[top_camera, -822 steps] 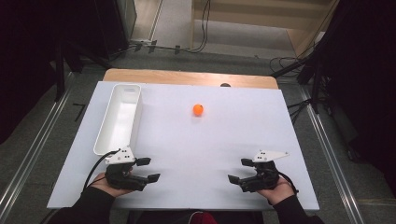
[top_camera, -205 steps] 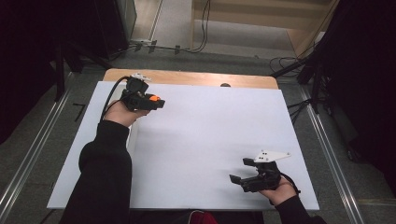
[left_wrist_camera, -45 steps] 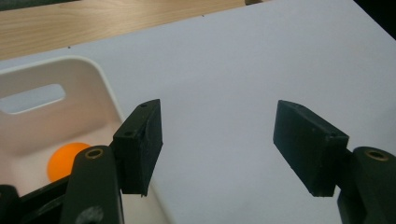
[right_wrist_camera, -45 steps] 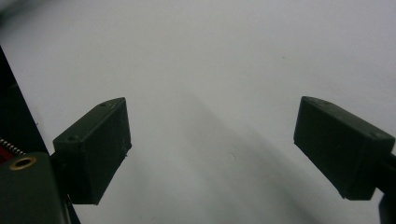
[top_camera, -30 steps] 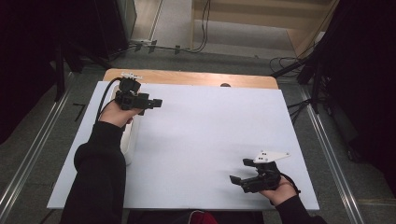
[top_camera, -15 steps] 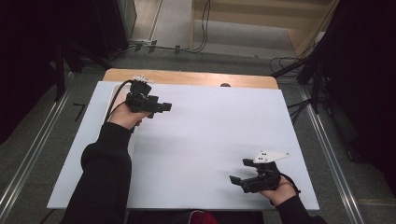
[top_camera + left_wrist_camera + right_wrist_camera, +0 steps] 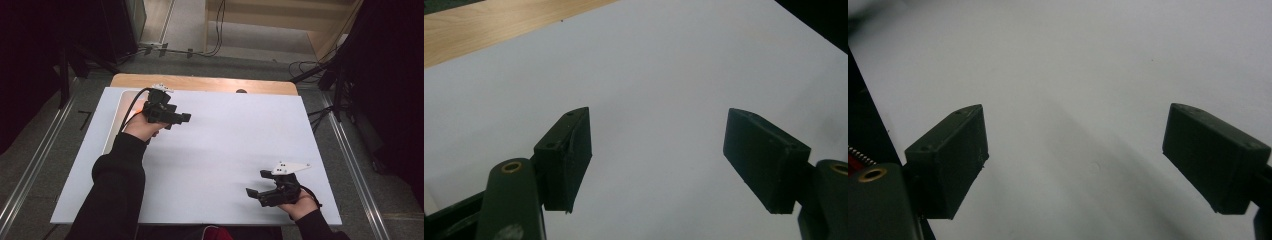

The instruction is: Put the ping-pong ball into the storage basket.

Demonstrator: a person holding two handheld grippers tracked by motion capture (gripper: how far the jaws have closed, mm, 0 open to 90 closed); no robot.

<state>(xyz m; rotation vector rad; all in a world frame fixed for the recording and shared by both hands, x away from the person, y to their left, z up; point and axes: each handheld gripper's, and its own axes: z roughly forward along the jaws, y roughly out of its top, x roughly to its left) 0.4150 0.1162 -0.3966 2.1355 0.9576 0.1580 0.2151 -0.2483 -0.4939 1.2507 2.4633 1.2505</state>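
1. In the high view the left gripper (image 7: 181,118) hangs over the white table (image 7: 225,145) near its far left corner, just right of the white tray (image 7: 120,120). It has drifted right, away from the tray, since a second ago, when it was above the tray's far end.
2. In the left gripper view its jaws stand apart with nothing between them, only bare white table beneath. They have edged slightly wider over the last second.
3. The tray lies along the table's left side, as at the start, mostly hidden by the person's left forearm (image 7: 117,185). An orange glow shows at its far end beside the hand; whether that is the orange ball that lay mid-table at the start, I cannot tell.
4. The right gripper (image 7: 257,194) rests near the table's near right corner, where it was in every earlier frame. Its jaws are apart and empty in the right gripper view.
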